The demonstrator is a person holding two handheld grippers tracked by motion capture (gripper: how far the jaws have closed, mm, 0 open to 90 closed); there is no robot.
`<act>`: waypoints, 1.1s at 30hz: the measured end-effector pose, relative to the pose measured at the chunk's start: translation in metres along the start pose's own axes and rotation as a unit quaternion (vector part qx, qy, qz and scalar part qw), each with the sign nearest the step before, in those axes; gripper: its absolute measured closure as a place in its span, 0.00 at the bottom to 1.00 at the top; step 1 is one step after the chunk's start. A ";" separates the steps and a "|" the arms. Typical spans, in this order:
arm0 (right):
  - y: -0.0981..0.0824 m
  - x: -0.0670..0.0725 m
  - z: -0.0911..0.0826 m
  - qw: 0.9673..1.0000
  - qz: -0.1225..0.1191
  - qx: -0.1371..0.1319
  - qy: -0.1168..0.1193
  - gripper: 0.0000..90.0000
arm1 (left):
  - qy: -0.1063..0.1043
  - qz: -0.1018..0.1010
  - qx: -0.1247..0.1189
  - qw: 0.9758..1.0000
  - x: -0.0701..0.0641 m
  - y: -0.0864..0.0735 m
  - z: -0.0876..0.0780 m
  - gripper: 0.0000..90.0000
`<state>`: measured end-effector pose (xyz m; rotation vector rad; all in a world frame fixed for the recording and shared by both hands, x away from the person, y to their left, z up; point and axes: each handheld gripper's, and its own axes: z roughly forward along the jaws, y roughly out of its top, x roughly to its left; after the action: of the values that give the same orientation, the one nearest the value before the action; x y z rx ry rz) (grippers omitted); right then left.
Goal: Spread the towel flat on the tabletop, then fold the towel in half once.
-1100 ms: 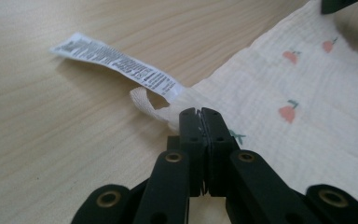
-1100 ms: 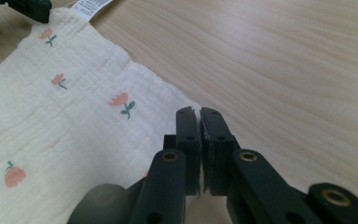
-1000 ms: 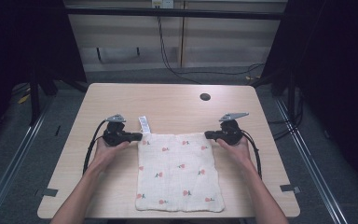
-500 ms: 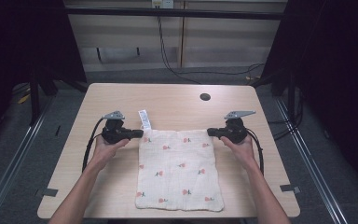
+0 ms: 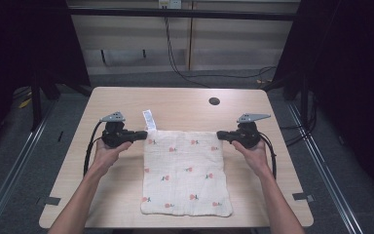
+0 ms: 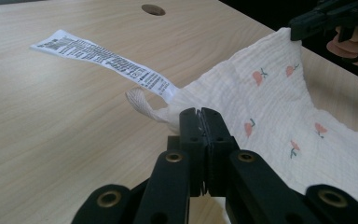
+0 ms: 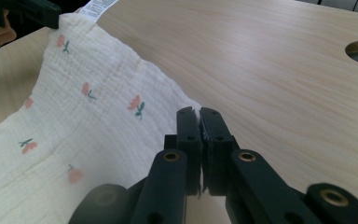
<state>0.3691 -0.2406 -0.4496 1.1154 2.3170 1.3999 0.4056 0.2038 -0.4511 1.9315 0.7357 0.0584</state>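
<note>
A cream cloth [image 5: 185, 170] printed with small red flowers lies on the wooden table [image 5: 185, 105], its far edge lifted off the top. My left gripper [image 5: 143, 134] is shut on the cloth's far left corner, beside a white care label [image 5: 149, 120]. My right gripper [image 5: 220, 135] is shut on the far right corner. In the left gripper view the jaws [image 6: 199, 116] pinch the cloth [image 6: 279, 107] next to the label [image 6: 102, 58] and a fabric loop [image 6: 142, 103]. In the right gripper view the jaws [image 7: 199, 116] clamp the cloth's [image 7: 74, 126] corner.
A round cable hole [image 5: 214, 101] sits in the table near its far edge, to the right of centre. Cables [image 5: 175, 53] run across the floor behind the table. Bare wood surrounds the cloth on all sides.
Both grippers have risen a little and drawn slightly apart, lifting and stretching the cloth's far edge. The near part of the cloth stays flat on the table.
</note>
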 end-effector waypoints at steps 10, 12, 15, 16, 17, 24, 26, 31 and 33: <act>0.004 0.010 -0.014 1.000 -0.006 -0.017 0.009 0.97 | -0.002 0.019 -0.010 1.000 -0.014 0.004 -0.017 0.99; 0.005 0.014 -0.017 1.000 -0.014 -0.010 0.009 0.97 | 0.001 0.033 0.002 0.999 -0.021 0.003 -0.020 0.99; 0.003 0.017 -0.021 1.000 -0.022 -0.006 0.007 0.97 | 0.001 0.041 0.010 0.999 -0.029 0.000 -0.023 0.99; 0.002 0.018 -0.023 1.000 -0.023 -0.003 0.007 0.97 | 0.004 0.046 0.013 0.999 -0.032 -0.001 -0.024 0.99; 0.001 0.019 -0.024 1.000 -0.024 0.000 0.008 0.97 | 0.005 0.045 0.012 0.999 -0.034 -0.004 -0.026 0.99; -0.006 0.027 -0.032 0.999 -0.032 0.011 0.013 0.97 | 0.003 0.035 0.018 0.999 -0.040 -0.016 -0.031 0.99; -0.008 0.029 -0.033 0.999 -0.034 0.013 0.012 0.97 | -0.001 0.037 0.026 0.999 -0.043 -0.019 -0.030 0.99; -0.009 0.036 -0.043 0.999 -0.041 0.011 0.011 0.97 | -0.008 0.043 0.015 0.999 -0.056 -0.018 -0.037 0.99; -0.009 0.039 -0.047 0.999 -0.044 0.012 0.011 0.97 | -0.007 0.047 0.022 0.999 -0.060 -0.019 -0.039 0.99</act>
<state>0.3128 -0.2473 -0.4250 0.9950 2.3745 1.3631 0.3345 0.2101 -0.4318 2.0060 0.6405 0.0874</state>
